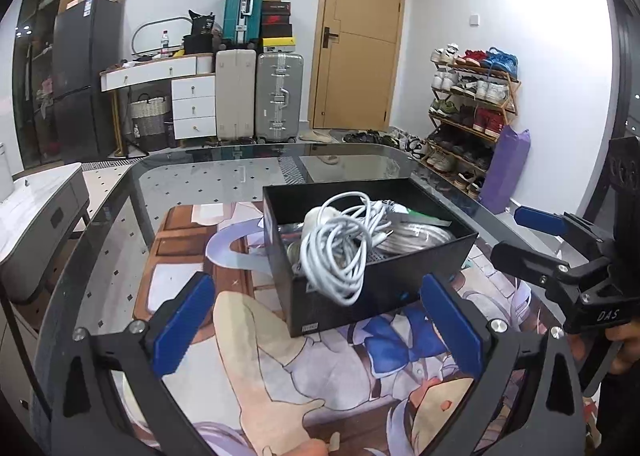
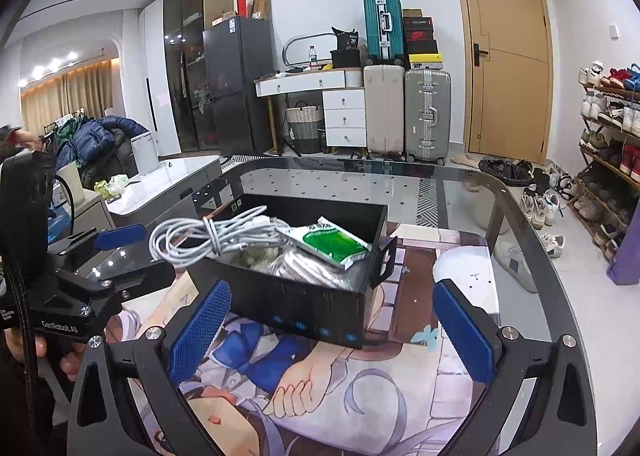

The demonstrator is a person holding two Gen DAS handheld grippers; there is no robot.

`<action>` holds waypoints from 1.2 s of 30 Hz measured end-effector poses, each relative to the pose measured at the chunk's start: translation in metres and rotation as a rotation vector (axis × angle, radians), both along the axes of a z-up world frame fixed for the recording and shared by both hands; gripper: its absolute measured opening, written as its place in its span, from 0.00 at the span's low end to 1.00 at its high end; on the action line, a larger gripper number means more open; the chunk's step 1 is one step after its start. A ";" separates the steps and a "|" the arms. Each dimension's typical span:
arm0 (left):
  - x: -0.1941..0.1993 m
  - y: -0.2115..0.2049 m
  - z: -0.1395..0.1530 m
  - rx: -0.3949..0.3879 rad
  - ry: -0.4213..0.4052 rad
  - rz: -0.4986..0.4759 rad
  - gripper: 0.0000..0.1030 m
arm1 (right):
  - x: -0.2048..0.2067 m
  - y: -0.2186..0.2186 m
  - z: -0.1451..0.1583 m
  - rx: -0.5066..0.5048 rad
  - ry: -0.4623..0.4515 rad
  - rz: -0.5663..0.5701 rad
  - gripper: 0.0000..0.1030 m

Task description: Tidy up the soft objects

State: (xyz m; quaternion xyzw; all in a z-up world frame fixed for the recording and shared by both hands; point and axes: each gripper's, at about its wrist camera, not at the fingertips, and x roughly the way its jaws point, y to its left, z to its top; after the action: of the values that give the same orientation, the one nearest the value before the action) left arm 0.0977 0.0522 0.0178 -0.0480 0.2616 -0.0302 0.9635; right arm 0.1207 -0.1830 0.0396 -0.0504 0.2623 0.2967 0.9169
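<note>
Left wrist view: we judge the limp, light white coiled cable bundle (image 1: 340,252) draping over the black rectangular box (image 1: 384,296) best pinched mid-coil; both tongs spread, empty.

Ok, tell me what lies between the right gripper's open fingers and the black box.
Nothing stands there: in the right wrist view, only the printed mat under the glass table separates the right gripper from the black box.

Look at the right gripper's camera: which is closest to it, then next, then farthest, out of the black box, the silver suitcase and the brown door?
1. Black box, just ahead on the table.
2. Silver suitcase, across the room.
3. Brown door, behind it, far right.
</note>
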 end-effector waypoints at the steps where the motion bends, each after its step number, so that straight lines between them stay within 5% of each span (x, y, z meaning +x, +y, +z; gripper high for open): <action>1: -0.001 0.001 -0.002 -0.004 -0.004 0.005 1.00 | -0.002 0.001 -0.001 -0.002 -0.007 0.003 1.00; 24: -0.007 0.002 -0.006 0.014 -0.062 0.071 1.00 | -0.020 0.001 -0.007 0.042 -0.116 -0.011 1.00; 36: -0.010 0.002 -0.004 -0.001 -0.076 0.076 1.00 | -0.031 0.012 -0.007 -0.023 -0.156 0.016 1.00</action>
State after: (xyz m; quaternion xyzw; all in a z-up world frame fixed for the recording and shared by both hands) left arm 0.0878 0.0538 0.0133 -0.0575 0.2228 0.0046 0.9732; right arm 0.0895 -0.1713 0.0326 -0.0858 0.1931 0.2962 0.9315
